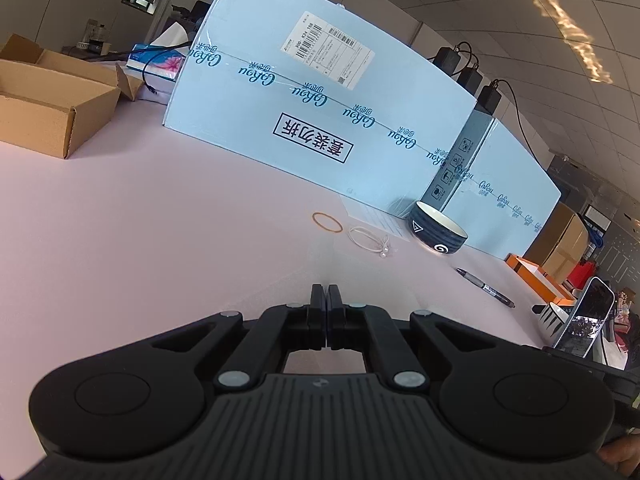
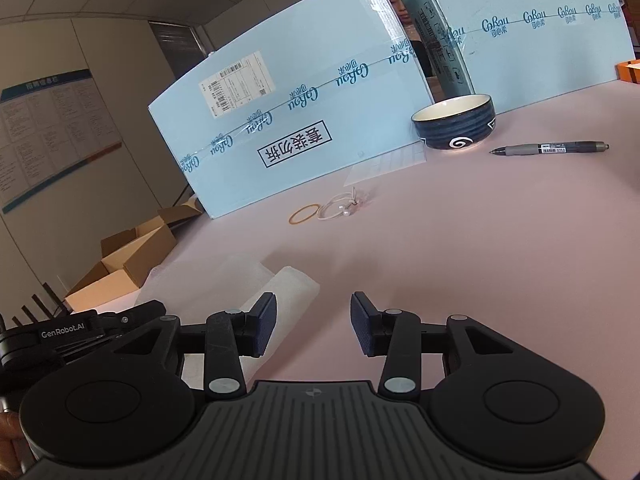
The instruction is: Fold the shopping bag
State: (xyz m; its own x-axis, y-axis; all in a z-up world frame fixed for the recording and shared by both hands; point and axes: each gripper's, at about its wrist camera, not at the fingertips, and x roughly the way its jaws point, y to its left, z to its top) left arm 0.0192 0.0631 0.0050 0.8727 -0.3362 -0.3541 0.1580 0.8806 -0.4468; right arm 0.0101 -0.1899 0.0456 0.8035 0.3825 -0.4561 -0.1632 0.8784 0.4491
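Left gripper (image 1: pixel 327 296) first: its fingers are pressed flat together, no gap showing between them, and whether a thin film sits pinched there I cannot tell; in the left wrist view only pink bench (image 1: pixel 160 220) shows ahead of the tips; over on the other side the right gripper (image 2: pixel 314 324) stands wide apart with nothing between its fingers, bare bench showing through the gap; just beside its left finger lies the shopping bag (image 2: pixel 288 284), a pale, see-through plastic thing gathered into a long narrow strip or loose roll, running from under the gripper body out toward the cardboard box (image 2: pixel 120 264) side; so the bag already lies narrowed, which fits a fold partway along as well as one that is complete and just let go; I would not call it either way; if the fold is to be carried on, my judgement is that thin slippery film wants a grip right at an end or edge, low to the bench, with the other gripper pinning the strip so it does not spring open; lift slowly, or air will billow it; further out, a rubber band (image 2: pixel 304 214) and a hair tie (image 2: pixel 340 208) lie together, then a striped bowl (image 2: pixel 454 126), a pen (image 2: pixel 552 148), and the big blue carton (image 2: pixel 280 120) standing behind.
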